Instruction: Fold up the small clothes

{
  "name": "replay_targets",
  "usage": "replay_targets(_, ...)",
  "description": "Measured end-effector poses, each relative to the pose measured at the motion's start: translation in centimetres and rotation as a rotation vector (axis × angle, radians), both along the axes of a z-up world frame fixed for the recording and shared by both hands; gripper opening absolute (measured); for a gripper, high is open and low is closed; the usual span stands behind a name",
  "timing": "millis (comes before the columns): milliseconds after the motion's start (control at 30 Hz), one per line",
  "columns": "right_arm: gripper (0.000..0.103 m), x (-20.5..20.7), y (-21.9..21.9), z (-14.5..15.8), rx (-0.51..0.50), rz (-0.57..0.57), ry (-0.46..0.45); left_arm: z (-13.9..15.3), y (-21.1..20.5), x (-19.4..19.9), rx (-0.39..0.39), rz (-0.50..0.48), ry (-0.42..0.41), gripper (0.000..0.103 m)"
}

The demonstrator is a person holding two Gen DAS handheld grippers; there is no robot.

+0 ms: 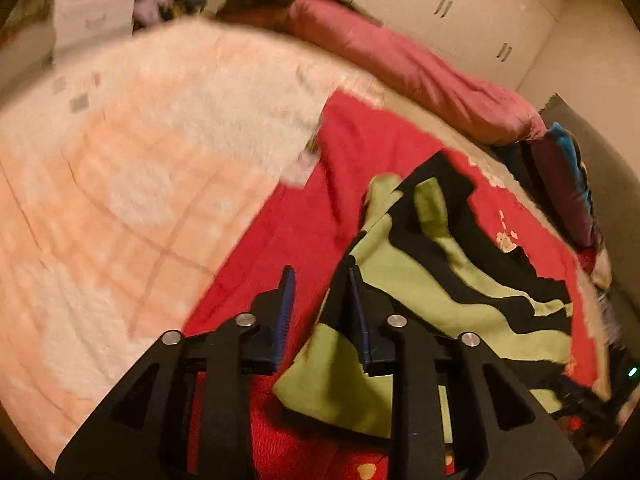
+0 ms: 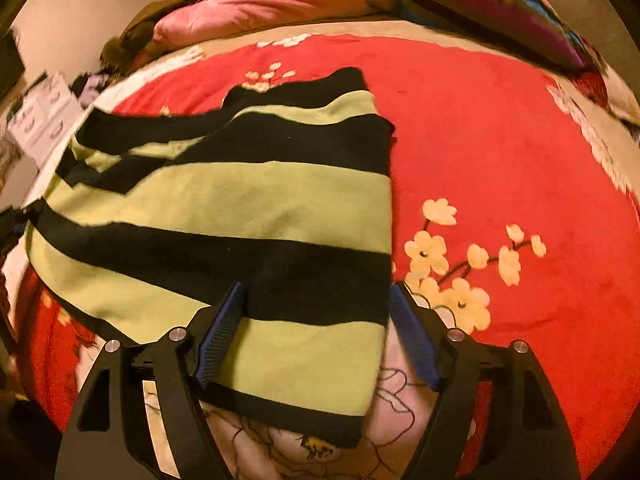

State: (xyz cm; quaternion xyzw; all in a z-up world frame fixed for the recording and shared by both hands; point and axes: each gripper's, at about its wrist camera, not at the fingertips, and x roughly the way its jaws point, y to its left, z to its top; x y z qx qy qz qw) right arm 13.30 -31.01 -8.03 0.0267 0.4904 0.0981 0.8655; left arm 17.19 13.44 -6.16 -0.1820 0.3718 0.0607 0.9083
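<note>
A small garment with green and black stripes (image 2: pixel 260 196) lies spread flat on a red flowered blanket (image 2: pixel 500 140). My right gripper (image 2: pixel 317 286) is open wide just above the garment's near right corner. One blue pad (image 2: pixel 220 332) is over the cloth and the other sits at its right edge. In the left wrist view the same garment (image 1: pixel 420 272) lies rumpled to the right. My left gripper (image 1: pixel 320 272) hovers at the garment's left edge with a narrow gap between its jaws. Red blanket (image 1: pixel 312 208) shows through that gap, and a green corner of the cloth lies under the right finger (image 1: pixel 356 300).
A peach quilt (image 1: pixel 120 180) covers the bed to the left of the red blanket. A pink duvet roll (image 2: pixel 280 0) and a striped pillow (image 2: pixel 500 4) lie along the far side. A white drawer unit (image 2: pixel 44 116) stands beyond the bed, and white cupboards (image 1: pixel 460 8) line the wall.
</note>
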Motion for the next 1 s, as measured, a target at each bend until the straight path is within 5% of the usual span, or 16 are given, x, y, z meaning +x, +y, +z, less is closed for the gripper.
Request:
replay_targets(200,0.074,-2.4,-0.6,3.1,0.032,0.005,-0.094,3.6,-5.5,-3.4,0.155,-0.094,-0.099,0.043)
replay_targets(300,0.074,-3.3,0.4,4.2,0.052,0.056,-0.129,3.1,-7.8,-3.6,0.186,-0.158,-0.031,0.07)
replay_targets(433,0.074,-3.7,2.1,4.4,0.049,0.105,-0.128,1.5,-9.8,-3.6,0.148,-0.23,0.075,0.079)
replay_targets(500,0.074,-3.8,2.9,4.2,0.047,0.124,-0.12,0.8,-10.6,-3.6,0.193,-0.241,0.112,0.086)
replay_targets(700,0.079,-3.2,4.3,1.4,-0.044,0.139,0.008,-2.2,-10.7,-3.4,0.295,-0.243,0.202,0.09)
replay_targets(867,0.079,-3.1,4.9,0.5,-0.086,0.137,0.03,-2.7,-9.8,-3.2,0.272,-0.238,0.208,0.092)
replay_targets(1000,0.083,-2.9,4.0,0.9,-0.001,0.108,0.045,-2.6,-9.9,-3.3,0.276,-0.239,0.204,0.092)
